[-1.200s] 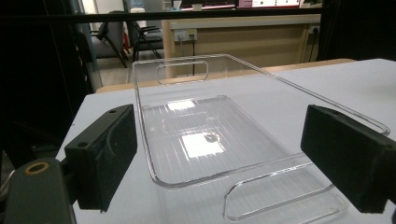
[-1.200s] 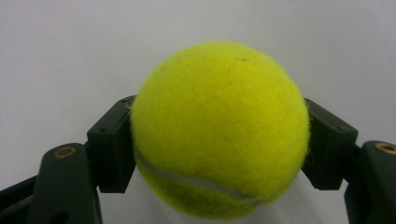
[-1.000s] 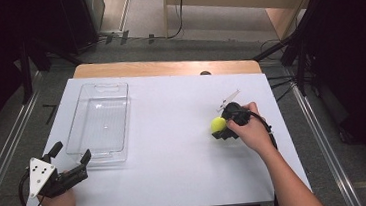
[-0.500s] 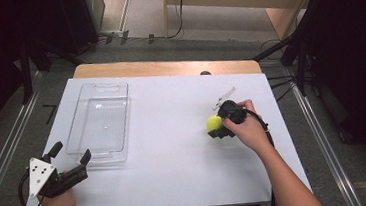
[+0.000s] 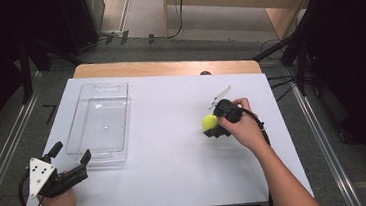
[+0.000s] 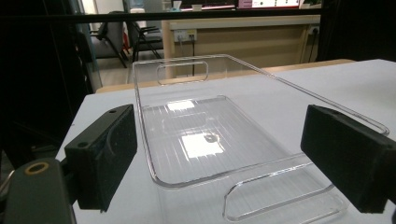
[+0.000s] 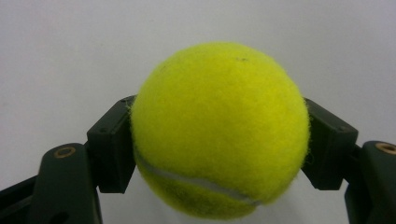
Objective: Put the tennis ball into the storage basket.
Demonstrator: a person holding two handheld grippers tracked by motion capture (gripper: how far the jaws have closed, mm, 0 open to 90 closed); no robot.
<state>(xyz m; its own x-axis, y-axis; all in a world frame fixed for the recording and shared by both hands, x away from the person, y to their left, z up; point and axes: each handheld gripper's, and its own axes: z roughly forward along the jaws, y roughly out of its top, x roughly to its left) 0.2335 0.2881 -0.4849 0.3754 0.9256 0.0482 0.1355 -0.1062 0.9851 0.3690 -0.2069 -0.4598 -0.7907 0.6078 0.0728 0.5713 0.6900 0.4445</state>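
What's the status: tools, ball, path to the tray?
Right tool shut on tennis ball, right side of table. Left tool open, holding nothing, at clear tray near end. White tabletop between ball and tray bare.

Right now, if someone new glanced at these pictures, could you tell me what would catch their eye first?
The bright yellow tennis ball stands out at once, clamped between the jaws of the right gripper over the right side of the white table. Next comes the clear plastic tray, empty, lying on the table's left side. The left gripper waits just short of its near end, jaws open.
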